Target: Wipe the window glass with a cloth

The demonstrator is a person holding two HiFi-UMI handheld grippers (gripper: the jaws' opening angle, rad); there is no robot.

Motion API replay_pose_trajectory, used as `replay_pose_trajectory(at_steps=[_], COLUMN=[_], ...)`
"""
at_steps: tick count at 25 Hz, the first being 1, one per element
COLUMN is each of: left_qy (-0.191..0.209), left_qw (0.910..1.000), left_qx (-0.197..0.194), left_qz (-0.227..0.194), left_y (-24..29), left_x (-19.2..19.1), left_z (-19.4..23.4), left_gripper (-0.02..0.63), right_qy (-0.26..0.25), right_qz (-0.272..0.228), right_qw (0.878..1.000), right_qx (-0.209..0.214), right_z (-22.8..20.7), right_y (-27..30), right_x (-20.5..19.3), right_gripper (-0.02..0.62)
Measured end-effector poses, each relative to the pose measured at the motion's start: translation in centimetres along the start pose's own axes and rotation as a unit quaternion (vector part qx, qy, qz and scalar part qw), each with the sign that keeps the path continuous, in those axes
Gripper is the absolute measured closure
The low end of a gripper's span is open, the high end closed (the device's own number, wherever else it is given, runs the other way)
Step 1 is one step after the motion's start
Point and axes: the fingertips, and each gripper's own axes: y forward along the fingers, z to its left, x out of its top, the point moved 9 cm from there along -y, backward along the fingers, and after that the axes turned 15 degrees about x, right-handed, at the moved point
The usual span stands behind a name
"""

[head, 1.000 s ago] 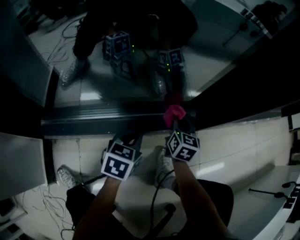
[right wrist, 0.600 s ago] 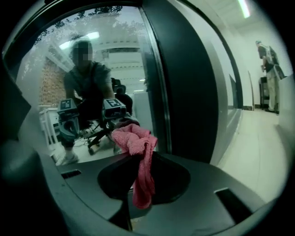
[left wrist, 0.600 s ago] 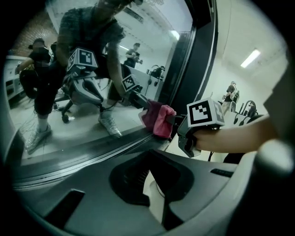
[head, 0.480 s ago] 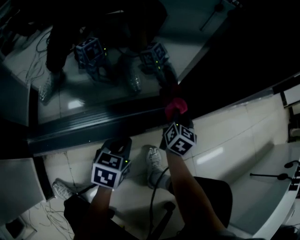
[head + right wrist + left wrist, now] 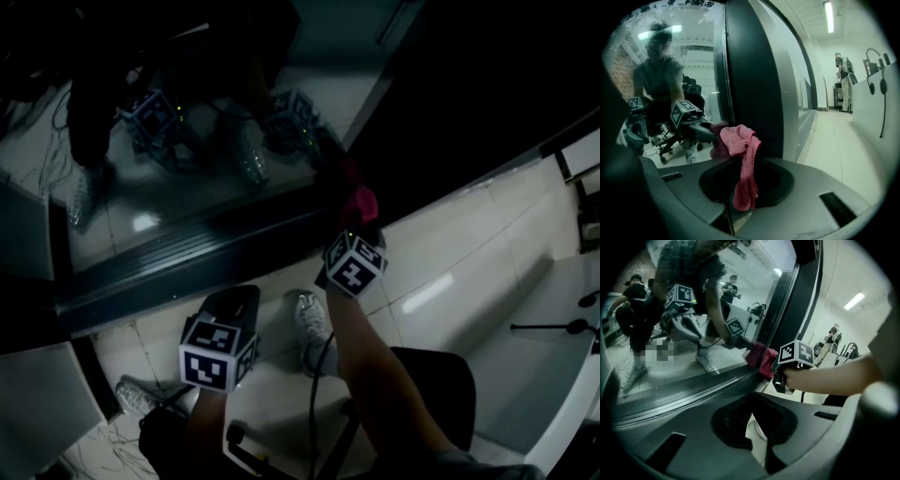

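Clamping the pink cloth [image 5: 740, 154], its bunched end touching the window glass [image 5: 670, 61], the right claw [image 5: 733, 213] sits nearest that glass; the left claw [image 5: 764, 446], closed and empty, hangs farther off.

Cloth [image 5: 739, 140] tail hidden inside right tongs [image 5: 740, 207]

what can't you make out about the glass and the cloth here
- Streaks on the window glass: reflections cover it in both gripper views; head view is too dark.
- Contact face of the pink cloth: turned to the glass, away from every camera.
- How high the glass runs: cut off by the left gripper view's top edge.
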Motion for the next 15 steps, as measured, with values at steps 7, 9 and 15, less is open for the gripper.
replay_pose_trajectory(at_steps=[7,9,15], left_qy=[-0.008,-0.01,0.023], left_qw=[0.9999,0.9999,0.9992], left_qx=[-0.001,-0.001,0.023], left_qz=[0.008,0.01,0.025], left_y=[-0.1,-0.1,-0.8], left_x=[-0.5,-0.9,-1.9], left_z=[0.2,0.3,1.3], left_gripper=[0.604,0.604,0.604], right_qy=[-0.012,-0.011,-0.015], right_qz=[0.018,0.021,0.034], right_qw=[0.997,0.995,0.988], right_qx=[0.073,0.098,0.149], right_z=[0.4,0.9,3.4], right_y=[0.8,0.5,-0.3], right_x=[-1.5,-2.0,-2.6], right_gripper=[0.532,0.532,0.532])
